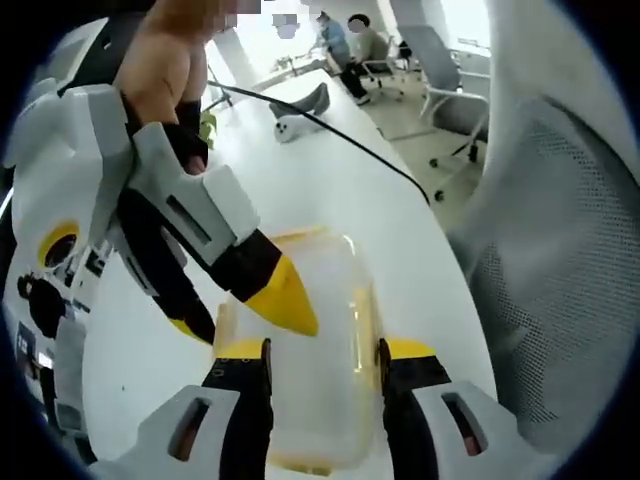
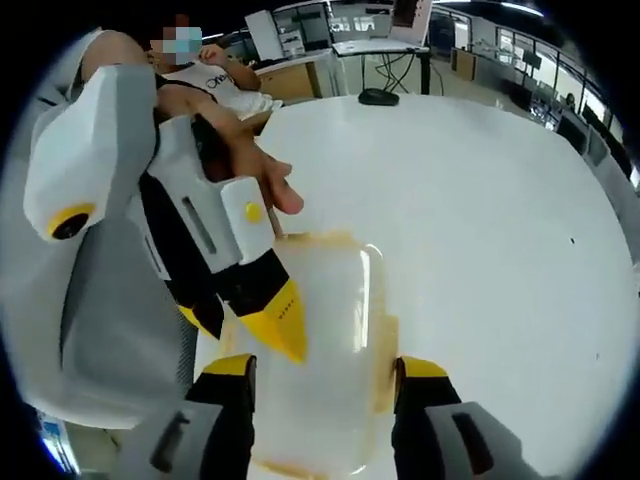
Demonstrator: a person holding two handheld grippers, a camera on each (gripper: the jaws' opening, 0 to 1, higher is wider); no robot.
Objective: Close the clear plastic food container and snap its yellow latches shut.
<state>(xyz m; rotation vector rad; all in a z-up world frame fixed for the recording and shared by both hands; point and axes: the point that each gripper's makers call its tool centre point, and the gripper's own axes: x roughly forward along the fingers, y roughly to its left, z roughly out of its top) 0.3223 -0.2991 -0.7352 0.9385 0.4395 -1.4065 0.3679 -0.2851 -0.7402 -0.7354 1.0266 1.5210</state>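
The clear plastic food container (image 1: pixel 320 290) lies flat on the white table, lid on, with yellow latches (image 1: pixel 363 320) along its rim. My left gripper (image 1: pixel 325 350) is open, its yellow-tipped jaws standing one on each side of the container. My right gripper (image 1: pixel 240 318) comes in from the left, open, with one yellow tip over the lid. In the right gripper view, the container (image 2: pixel 330 300) sits between the open jaws of my right gripper (image 2: pixel 325 368), while the left gripper (image 2: pixel 240 330) reaches over the lid's left edge. Whether any jaw touches the container is unclear.
The white table (image 1: pixel 330 170) runs away from me with a black cable (image 1: pixel 350 145) and a small white object (image 1: pixel 300 115) on it. A grey mesh chair back (image 1: pixel 560 300) stands close at right. A black mouse (image 2: pixel 378 97) lies far off. A hand (image 2: pixel 265 180) holds the left gripper.
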